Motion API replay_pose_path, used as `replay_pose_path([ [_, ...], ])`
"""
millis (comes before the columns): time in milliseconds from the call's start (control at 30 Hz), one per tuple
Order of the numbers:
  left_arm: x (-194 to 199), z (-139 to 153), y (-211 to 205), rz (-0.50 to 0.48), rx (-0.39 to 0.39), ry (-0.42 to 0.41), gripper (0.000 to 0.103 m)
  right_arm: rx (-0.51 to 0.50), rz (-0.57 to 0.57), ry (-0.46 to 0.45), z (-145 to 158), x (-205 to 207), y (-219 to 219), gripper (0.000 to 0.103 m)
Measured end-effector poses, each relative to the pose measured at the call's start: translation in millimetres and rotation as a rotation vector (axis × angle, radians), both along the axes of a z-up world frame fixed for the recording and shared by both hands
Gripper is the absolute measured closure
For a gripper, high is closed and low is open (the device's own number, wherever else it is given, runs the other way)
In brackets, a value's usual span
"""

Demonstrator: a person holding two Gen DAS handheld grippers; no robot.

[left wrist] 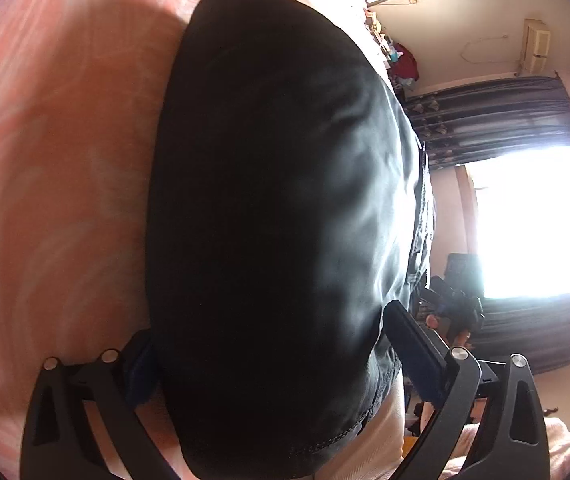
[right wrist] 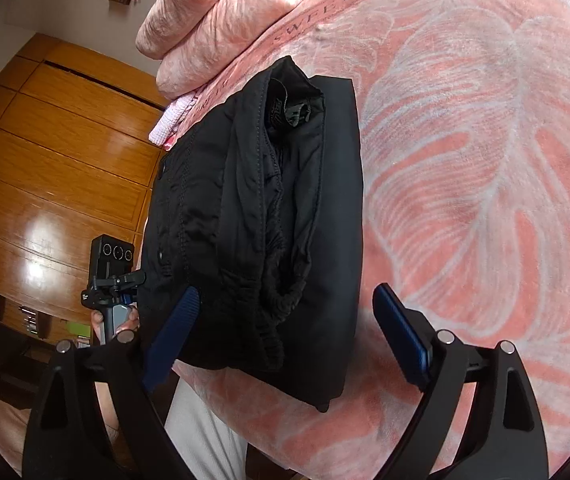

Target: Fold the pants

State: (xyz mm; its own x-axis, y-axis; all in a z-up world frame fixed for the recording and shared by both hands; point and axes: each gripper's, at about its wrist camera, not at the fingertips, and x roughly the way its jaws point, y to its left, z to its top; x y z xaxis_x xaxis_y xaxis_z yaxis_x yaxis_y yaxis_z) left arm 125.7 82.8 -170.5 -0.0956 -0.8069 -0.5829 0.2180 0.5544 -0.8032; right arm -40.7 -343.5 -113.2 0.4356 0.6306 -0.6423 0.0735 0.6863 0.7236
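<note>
Pants [right wrist: 269, 216] sit folded on the pink blanket [right wrist: 485, 160], long axis running away from the right gripper [right wrist: 285, 320], whose wide jaws straddle the near end untouched, while the left gripper [left wrist: 269, 344] also brackets the bundle, grip unclear.

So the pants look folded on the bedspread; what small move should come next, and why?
Probably back both grippers off. The black pants already lie as a compact folded bundle on the pink bedspread. The right gripper stands open around the near edge, and the left gripper also straddles the cloth, seemingly without pinching it.
</note>
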Motion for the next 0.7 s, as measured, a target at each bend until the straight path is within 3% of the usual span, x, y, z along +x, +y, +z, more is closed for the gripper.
replay_pose_path([
  [133,8.6,-7.7,-4.1,-0.076,-0.054,0.022,0.004,0.131,0.047,0.014,-15.0,-2.2,-4.6,0.012],
  [300,24.5,-14.5,-7.4,-0.108,-0.13,0.101,0.004,0.148,0.095,0.019,-23.8,-0.4,-4.6,0.011],
  [500,25.2,-6.4,-26.1,-0.162,-0.198,0.111,0.004,0.186,0.134,-0.035,-19.9,-1.1,-1.6,0.012],
  [567,25.6,-14.2,-30.6,-0.164,-0.168,0.115,0.004,0.19,0.133,-0.037,-23.0,-0.7,-1.5,0.012],
  [633,27.9,-26.3,-35.0,-0.15,-0.125,0.143,0.004,0.194,0.125,-0.033,-25.3,1.0,-3.7,0.018],
  [700,29.4,-24.1,-37.3,-0.148,-0.118,0.152,0.004,0.179,0.114,-0.017,-24.2,2.1,-5.9,0.032],
])
